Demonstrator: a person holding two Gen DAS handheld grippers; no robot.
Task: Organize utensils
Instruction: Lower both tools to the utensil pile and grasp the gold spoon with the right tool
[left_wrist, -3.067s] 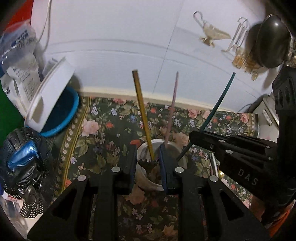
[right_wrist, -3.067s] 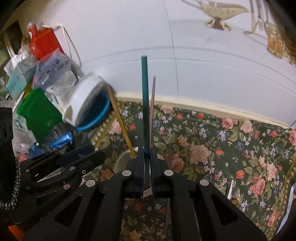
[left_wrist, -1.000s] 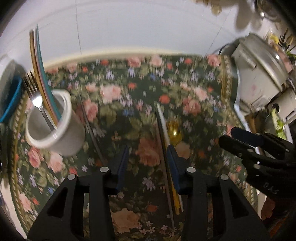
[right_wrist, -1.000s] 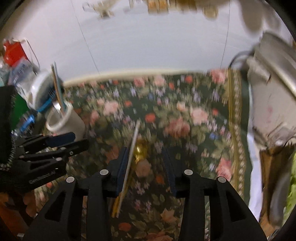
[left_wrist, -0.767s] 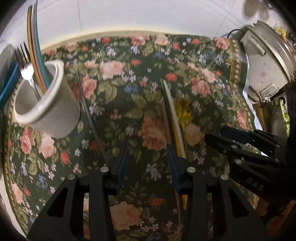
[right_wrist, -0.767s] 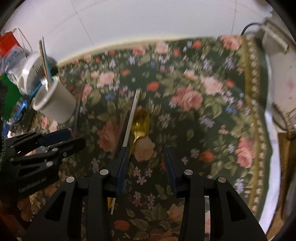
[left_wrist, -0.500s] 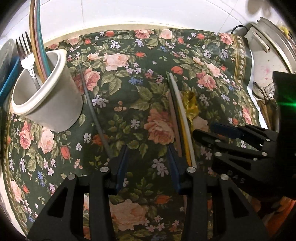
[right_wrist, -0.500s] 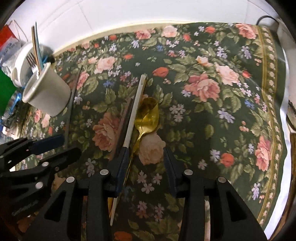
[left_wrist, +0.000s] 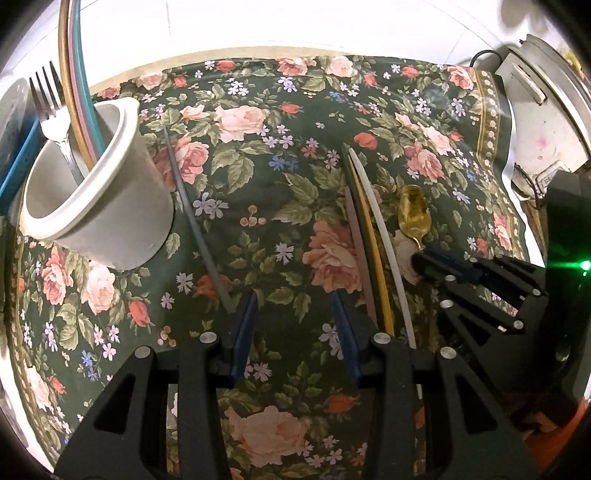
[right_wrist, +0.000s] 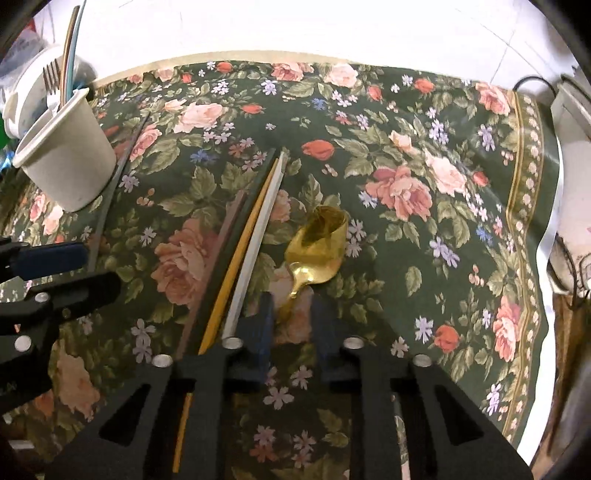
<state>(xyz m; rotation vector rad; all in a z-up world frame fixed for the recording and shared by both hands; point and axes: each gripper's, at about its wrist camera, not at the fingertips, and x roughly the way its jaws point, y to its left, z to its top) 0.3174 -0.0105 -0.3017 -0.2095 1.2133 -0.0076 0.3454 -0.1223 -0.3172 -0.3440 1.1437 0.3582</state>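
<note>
A white cup (left_wrist: 110, 206) stands on the floral cloth at the left and holds a fork (left_wrist: 51, 99) and three coloured chopsticks (left_wrist: 79, 81); it also shows in the right wrist view (right_wrist: 66, 155). A grey chopstick (left_wrist: 195, 221) lies beside the cup. Brown, yellow and white chopsticks (left_wrist: 369, 236) lie side by side mid-cloth (right_wrist: 251, 236). A gold spoon (right_wrist: 317, 247) lies right of them (left_wrist: 413, 218). My left gripper (left_wrist: 293, 314) is open and empty over the cloth. My right gripper (right_wrist: 291, 306) is open, its jaws either side of the spoon's handle.
A white rice cooker (left_wrist: 543, 122) stands at the right edge of the cloth. A white lidded tub and blue container (right_wrist: 22, 92) sit behind the cup by the tiled wall. The floral cloth (right_wrist: 424, 166) covers the table.
Both grippers have left the cup, swung right and come down toward the cloth. The right gripper's jaws have narrowed around the spoon's handle. The left gripper stays open.
</note>
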